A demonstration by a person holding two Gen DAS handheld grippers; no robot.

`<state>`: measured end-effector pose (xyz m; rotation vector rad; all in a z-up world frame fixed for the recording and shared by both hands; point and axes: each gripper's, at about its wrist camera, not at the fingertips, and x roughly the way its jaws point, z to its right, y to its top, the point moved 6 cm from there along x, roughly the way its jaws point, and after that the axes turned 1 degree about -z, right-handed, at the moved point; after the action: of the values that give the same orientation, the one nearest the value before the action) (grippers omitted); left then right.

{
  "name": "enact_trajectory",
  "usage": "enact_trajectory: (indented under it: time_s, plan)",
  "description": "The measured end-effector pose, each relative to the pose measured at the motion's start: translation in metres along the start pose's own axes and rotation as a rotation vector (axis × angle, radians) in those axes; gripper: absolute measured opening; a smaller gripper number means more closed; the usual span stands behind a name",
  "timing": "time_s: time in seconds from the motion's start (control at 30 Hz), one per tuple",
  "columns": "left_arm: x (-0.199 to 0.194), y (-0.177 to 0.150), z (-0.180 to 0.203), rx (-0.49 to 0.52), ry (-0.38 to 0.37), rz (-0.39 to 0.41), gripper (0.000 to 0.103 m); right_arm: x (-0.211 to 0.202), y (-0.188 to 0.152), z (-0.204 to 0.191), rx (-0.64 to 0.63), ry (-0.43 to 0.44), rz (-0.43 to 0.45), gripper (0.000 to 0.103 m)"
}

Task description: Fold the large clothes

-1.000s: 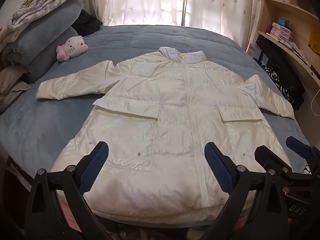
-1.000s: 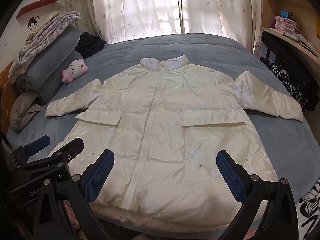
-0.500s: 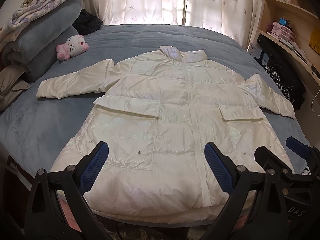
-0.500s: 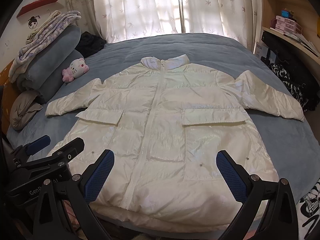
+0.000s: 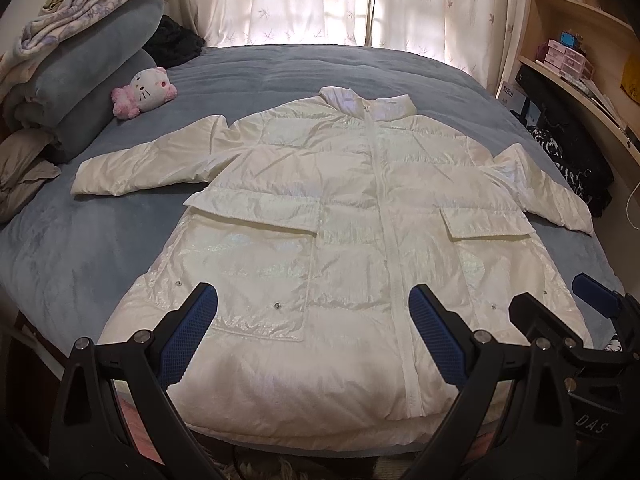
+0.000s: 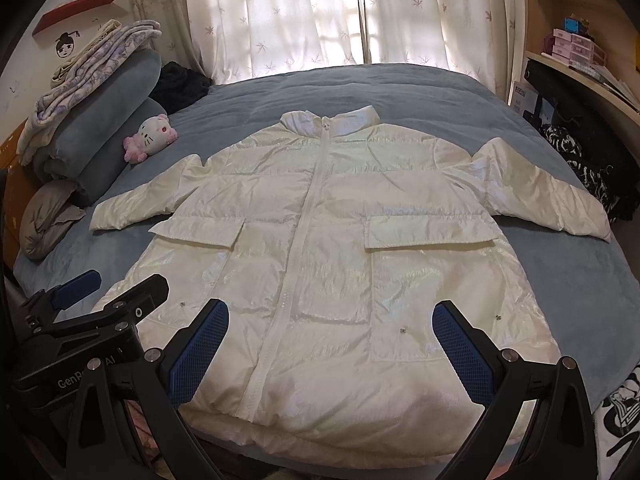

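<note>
A shiny white puffer jacket (image 5: 344, 216) lies flat, front up and zipped, on the blue bed; it also shows in the right wrist view (image 6: 332, 248). Both sleeves are spread outward. The collar points to the window, the hem lies at the near bed edge. My left gripper (image 5: 312, 332) is open and empty, held above the hem left of the zipper. My right gripper (image 6: 330, 350) is open and empty above the hem right of the zipper. Each gripper shows at the edge of the other's view: the right one (image 5: 560, 312), the left one (image 6: 108, 292).
A blue bedspread (image 5: 280, 68) covers the bed. A pink-and-white plush toy (image 5: 144, 92) lies at the far left beside stacked blankets and pillows (image 5: 80, 64). Curved wooden shelves (image 5: 580, 80) with boxes and dark clothes (image 5: 572, 160) stand on the right. Curtains hang behind.
Both grippers have moved slightly forward and the views tilted down a little over the jacket. The jacket has not moved and both grippers stay open.
</note>
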<state>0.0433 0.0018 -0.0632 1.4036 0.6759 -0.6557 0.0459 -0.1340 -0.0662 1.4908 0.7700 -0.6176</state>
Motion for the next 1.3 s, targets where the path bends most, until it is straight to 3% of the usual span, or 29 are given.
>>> enact_trajectory:
  time_s: [1.3]
  plan:
    - [0.019,0.002,0.012,0.023,0.006,-0.034,0.096,0.015,0.003,0.012,0.012,0.012,-0.023,0.103]
